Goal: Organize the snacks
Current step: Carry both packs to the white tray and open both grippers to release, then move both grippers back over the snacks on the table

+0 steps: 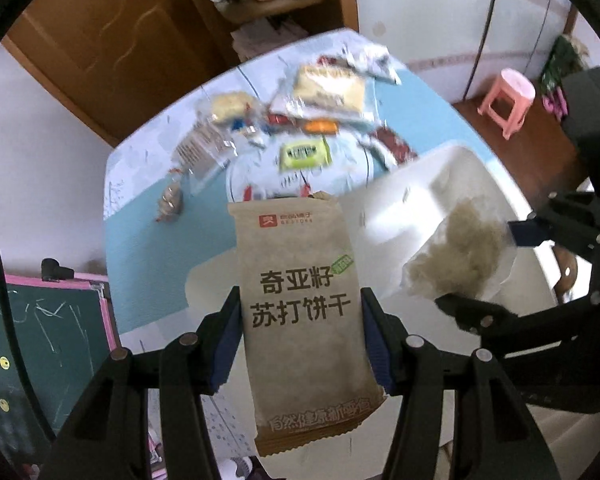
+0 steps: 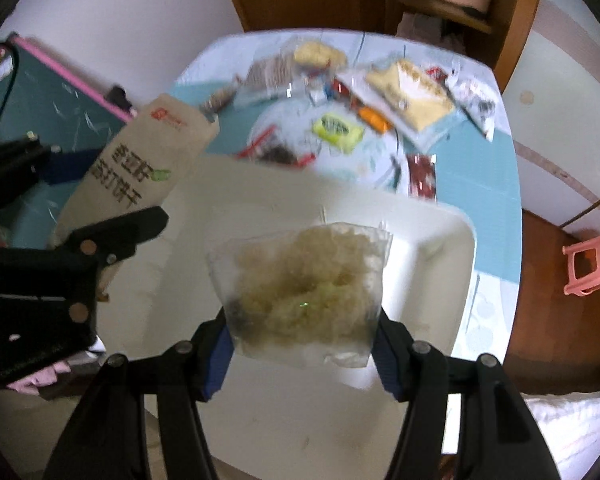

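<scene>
Item 1. Left hand-held gripper (image 1: 300,344), lower centre of the left wrist view: closed on a brown cracker packet (image 1: 300,304), pads pressing its two long edges, packet upright and raised clear of the table (image 1: 148,240).

Item 2. Right hand-held gripper (image 2: 302,344), lower centre of the right wrist view: closed on a clear bag of pale shredded snack (image 2: 300,280), gripped at its lower sides, held above the white bin (image 2: 440,248).

Item 3. White bin, centre of the right wrist view: open-topped, standing on the near part of the table; its inside looks bare where visible.

Item 4. Loose snacks, upper centre of both views, on the far part of the table: yellow-green packet (image 1: 304,154), orange packet (image 1: 320,126), large clear pack of pale biscuits (image 1: 328,88), red packet (image 2: 422,176), others too blurred to name.

Step in hand, as judged: carrying two snacks to the bin, both airborne, neither deposited.

Next move calls for: lowering each packet within the bin walls, then parting the pads. The clear bag sits over the opening; the cracker packet is beside the bin's left edge and needs shifting rightward first.
</scene>
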### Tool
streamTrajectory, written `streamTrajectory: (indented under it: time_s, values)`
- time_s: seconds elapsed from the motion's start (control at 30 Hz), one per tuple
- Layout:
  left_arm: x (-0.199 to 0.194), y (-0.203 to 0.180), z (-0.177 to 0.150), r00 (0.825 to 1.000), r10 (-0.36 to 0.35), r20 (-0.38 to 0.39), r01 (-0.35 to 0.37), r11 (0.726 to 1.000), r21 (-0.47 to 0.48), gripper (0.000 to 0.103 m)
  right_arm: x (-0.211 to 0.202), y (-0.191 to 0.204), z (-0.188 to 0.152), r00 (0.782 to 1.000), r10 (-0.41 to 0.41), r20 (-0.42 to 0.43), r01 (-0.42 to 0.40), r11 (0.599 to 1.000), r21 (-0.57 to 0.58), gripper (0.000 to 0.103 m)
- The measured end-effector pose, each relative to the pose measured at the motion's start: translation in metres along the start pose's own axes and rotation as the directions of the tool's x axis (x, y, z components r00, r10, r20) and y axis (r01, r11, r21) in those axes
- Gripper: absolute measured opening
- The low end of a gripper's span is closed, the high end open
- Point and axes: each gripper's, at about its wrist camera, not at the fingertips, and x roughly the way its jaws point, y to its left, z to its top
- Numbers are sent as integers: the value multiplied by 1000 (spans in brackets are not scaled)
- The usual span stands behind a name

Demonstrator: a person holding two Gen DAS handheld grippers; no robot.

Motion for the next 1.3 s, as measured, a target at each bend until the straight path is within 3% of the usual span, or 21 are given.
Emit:
streamTrajectory:
  time_s: [0.3, 0.37, 0.47, 0.6, 0.73, 1.3]
  values:
    - [31, -8, -21, 996, -10, -93, 10, 1000, 1, 57, 21, -3, -15, 997, -11, -80, 12, 1000, 11, 63]
    - [31, -8, -23, 996, -9, -94, 9, 1000, 1, 74, 22, -2, -15, 996, -18, -91, 19, 1000, 6, 63]
    - [29, -6, -25, 997, 8, -82, -9, 1000, -5, 85, 26, -1, -15, 994, -35, -105, 35, 999, 3, 67]
    - [31, -2, -27, 996, 0, -94, -4, 999, -34, 85, 25, -1, -14, 993, -68, -93, 67, 998, -6, 77]
    - [27, 2, -28, 997, -2, -82, -3, 998, -58, 85, 18, -3, -14, 996, -67, -64, 67, 998, 1, 80]
    - [4, 14, -24, 1000, 22, -5, -22, 994, -112, 85, -18, -2, -8, 999, -42, 29, 41, 999, 24, 82]
